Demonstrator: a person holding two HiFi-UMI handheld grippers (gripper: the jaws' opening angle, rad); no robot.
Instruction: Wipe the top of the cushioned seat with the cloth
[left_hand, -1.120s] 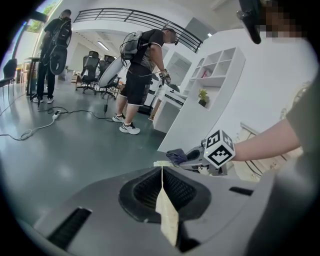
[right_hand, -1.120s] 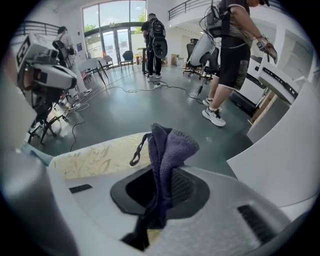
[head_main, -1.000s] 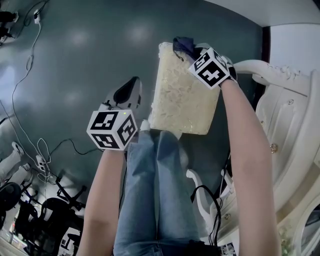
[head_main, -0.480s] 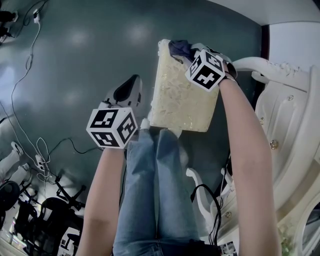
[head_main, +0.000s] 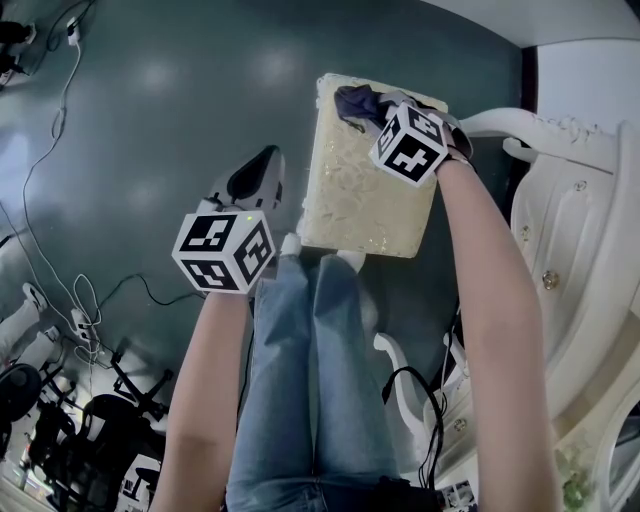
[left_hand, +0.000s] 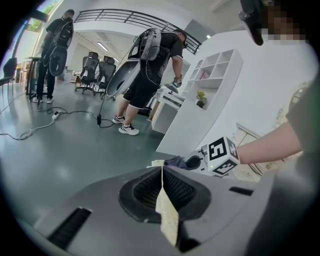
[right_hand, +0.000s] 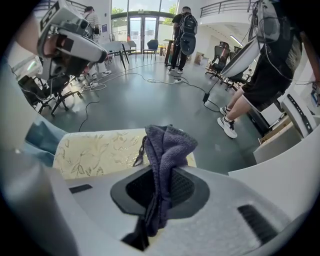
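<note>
One wide grey floor (head_main: 150, 110), strewn with cables (head_main: 45, 150), lay under the cream cushioned seat (head_main: 360, 190). The right gripper (right_hand: 159, 172) pinched the dark cloth (right_hand: 167, 145) over the seat's far end. The left gripper (left_hand: 161, 172), jaws pressed together, hung beside the seat.

The glossy grey-green floor (head_main: 150, 120) carries a cream leaf-patterned seat (head_main: 360, 200) at centre, a dark cloth (head_main: 358, 100) on its far corner, loose cables (head_main: 52, 130) trailing at left, black office chairs (head_main: 90, 440) at lower left, and white carved furniture (head_main: 580, 220) just right of the seat.
</note>
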